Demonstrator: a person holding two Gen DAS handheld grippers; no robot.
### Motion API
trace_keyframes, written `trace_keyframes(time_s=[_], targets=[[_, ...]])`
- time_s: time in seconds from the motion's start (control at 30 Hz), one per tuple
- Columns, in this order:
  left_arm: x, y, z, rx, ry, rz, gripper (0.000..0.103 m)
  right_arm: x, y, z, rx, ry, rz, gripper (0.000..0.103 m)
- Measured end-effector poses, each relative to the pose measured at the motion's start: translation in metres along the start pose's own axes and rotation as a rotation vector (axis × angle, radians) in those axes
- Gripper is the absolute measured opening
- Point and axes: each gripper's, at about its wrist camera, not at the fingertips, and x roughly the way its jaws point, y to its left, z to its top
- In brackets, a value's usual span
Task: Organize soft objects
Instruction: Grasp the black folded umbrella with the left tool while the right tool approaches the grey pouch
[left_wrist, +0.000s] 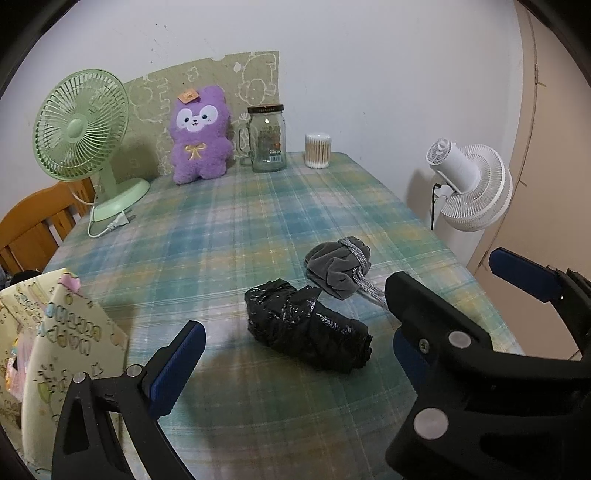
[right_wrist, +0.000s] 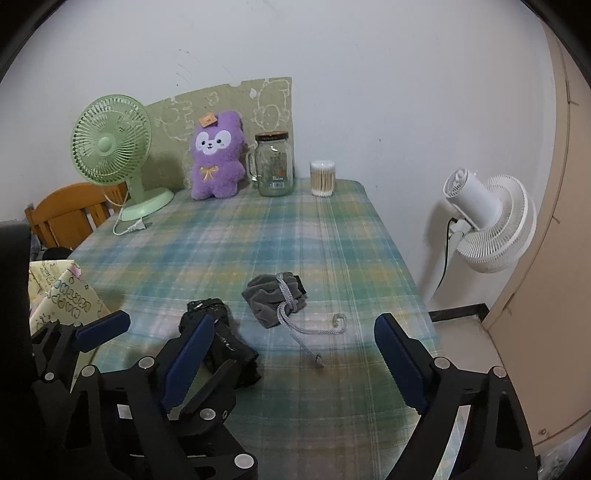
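Observation:
A crumpled black plastic bag (left_wrist: 306, 328) lies on the plaid tablecloth (left_wrist: 221, 240), a short way ahead of my left gripper (left_wrist: 295, 310), which is open with nothing between its pads. Just beyond the bag sits a grey drawstring pouch (left_wrist: 338, 267) with its cord trailing right. In the right wrist view my right gripper (right_wrist: 295, 320) is open and empty. The pouch (right_wrist: 273, 299) lies ahead of it, the cord (right_wrist: 306, 332) runs between its fingers, and the black bag (right_wrist: 218, 332) is partly hidden behind its left finger. A purple plush toy (left_wrist: 201, 136) stands at the back.
A cream patterned gift bag (left_wrist: 66, 350) stands open at the near left. At the back are a green desk fan (left_wrist: 81, 125) with a loose plug, a glass jar (left_wrist: 267, 138) and a cotton-swab tub (left_wrist: 317, 149). A white fan (right_wrist: 487, 221) stands past the table's right edge, and a wooden chair (left_wrist: 37, 225) on the left.

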Motion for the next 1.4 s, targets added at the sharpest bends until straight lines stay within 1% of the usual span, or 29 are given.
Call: trace_keyframes(time_s=[0.13, 0.27, 0.4, 0.5, 0.53, 0.57, 0.63, 0.7, 0.77, 0.8, 0.87, 1.03, 1.2, 1.4], targets=[[0.014, -0.002, 0.002, -0.008, 0.037, 0.022, 0.102, 0.011, -0.006, 0.0, 0.013, 0.02, -0.011, 0.084], [0.028, -0.006, 0.001, -0.01, 0.066, 0.038, 0.098, 0.024, -0.013, -0.003, 0.034, 0.053, -0.002, 0.079], [0.038, -0.007, -0.001, -0.006, 0.08, 0.041, 0.096, 0.037, -0.016, -0.006, 0.048, 0.093, 0.012, 0.078], [0.043, -0.007, -0.002, -0.013, 0.092, 0.032, 0.09, 0.043, -0.017, -0.008, 0.052, 0.107, 0.021, 0.076], [0.045, -0.006, -0.002, -0.017, 0.096, 0.029, 0.087, 0.044, -0.017, -0.008, 0.052, 0.11, 0.019, 0.076], [0.047, -0.006, -0.003, -0.02, 0.102, 0.027, 0.081, 0.045, -0.016, -0.009, 0.051, 0.112, 0.017, 0.076], [0.05, -0.005, -0.003, -0.022, 0.116, 0.028, 0.079, 0.047, -0.015, -0.009, 0.049, 0.118, 0.014, 0.076], [0.052, -0.003, -0.003, -0.021, 0.128, 0.044, 0.075, 0.049, -0.014, -0.009, 0.047, 0.122, 0.012, 0.076], [0.053, -0.002, -0.003, -0.024, 0.127, 0.048, 0.067, 0.051, -0.014, -0.009, 0.049, 0.127, 0.02, 0.076], [0.052, -0.001, -0.002, -0.026, 0.127, 0.049, 0.065, 0.052, -0.013, -0.008, 0.052, 0.128, 0.024, 0.076], [0.053, 0.002, -0.001, -0.038, 0.123, 0.059, 0.058, 0.053, -0.012, -0.007, 0.056, 0.129, 0.031, 0.076], [0.055, 0.013, 0.001, -0.069, 0.128, 0.078, 0.05, 0.06, -0.004, -0.002, 0.057, 0.134, 0.048, 0.076], [0.055, 0.025, 0.004, -0.081, 0.139, 0.085, 0.049, 0.066, 0.006, 0.004, 0.042, 0.137, 0.077, 0.076], [0.058, 0.04, 0.01, -0.094, 0.146, 0.128, 0.048, 0.078, 0.02, 0.015, 0.009, 0.138, 0.104, 0.076]])
